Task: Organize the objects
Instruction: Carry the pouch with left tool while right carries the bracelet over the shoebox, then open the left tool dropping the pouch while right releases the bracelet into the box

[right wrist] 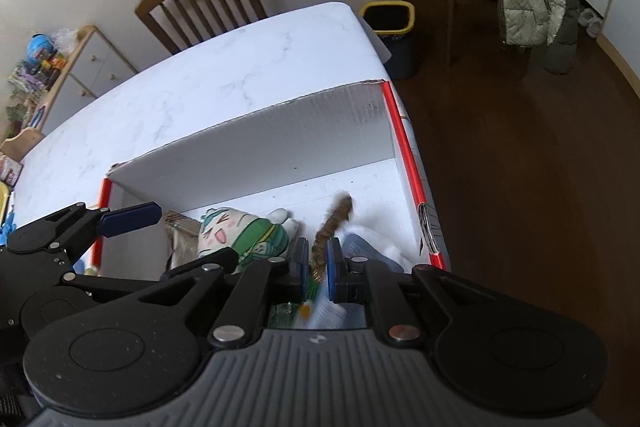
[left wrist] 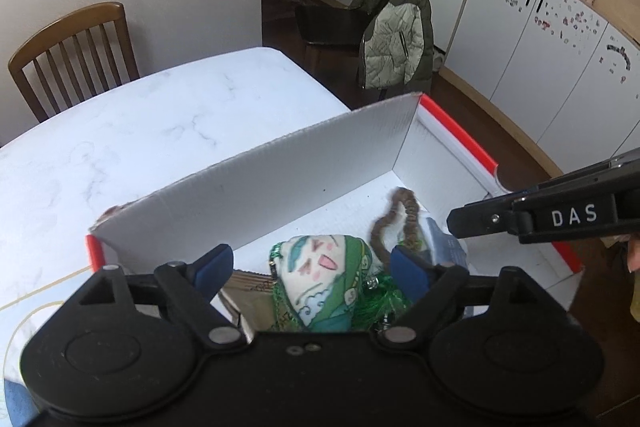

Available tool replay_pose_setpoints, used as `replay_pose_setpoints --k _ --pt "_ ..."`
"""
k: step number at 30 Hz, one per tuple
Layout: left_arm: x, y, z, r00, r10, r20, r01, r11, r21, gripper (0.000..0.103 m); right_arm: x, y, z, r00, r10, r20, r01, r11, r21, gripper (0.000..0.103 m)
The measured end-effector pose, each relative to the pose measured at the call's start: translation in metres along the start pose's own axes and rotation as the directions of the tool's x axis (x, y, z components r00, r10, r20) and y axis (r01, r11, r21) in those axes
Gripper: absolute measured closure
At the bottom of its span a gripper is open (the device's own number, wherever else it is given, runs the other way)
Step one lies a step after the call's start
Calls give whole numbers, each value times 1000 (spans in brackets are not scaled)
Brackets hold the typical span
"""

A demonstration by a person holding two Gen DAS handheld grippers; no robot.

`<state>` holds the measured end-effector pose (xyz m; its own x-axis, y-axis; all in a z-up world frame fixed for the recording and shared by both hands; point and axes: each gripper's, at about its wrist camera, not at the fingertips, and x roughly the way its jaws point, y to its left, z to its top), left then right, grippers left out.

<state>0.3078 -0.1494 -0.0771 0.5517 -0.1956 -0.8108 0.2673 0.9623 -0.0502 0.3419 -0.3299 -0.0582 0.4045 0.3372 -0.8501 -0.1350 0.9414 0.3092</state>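
Right wrist view: right gripper [right wrist: 318, 267] pinches the brown scrunchie [right wrist: 326, 233] over the white box [right wrist: 280, 135]; left gripper [left wrist: 310, 267] hangs spread above the green plush [left wrist: 320, 283] inside it.

White marble-pattern table [right wrist: 224, 83]; white cardboard box [right wrist: 280, 131] with red edges sits at near right corner, flap upright. Rest of tabletop bare in view.
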Motion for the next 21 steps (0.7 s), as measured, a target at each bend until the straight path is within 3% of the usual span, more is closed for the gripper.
replay_pose_setpoints --k 7,21 --pt "-35 5 -3 998 -9 63 9 1000 -5 15 -21 5 -7 998 26 63 -24 999 -37 94" --pt "-89 28 -23 991 3 132 1 1000 -25 7 -67 51 -38 975 66 213 -34 988 -149 94"
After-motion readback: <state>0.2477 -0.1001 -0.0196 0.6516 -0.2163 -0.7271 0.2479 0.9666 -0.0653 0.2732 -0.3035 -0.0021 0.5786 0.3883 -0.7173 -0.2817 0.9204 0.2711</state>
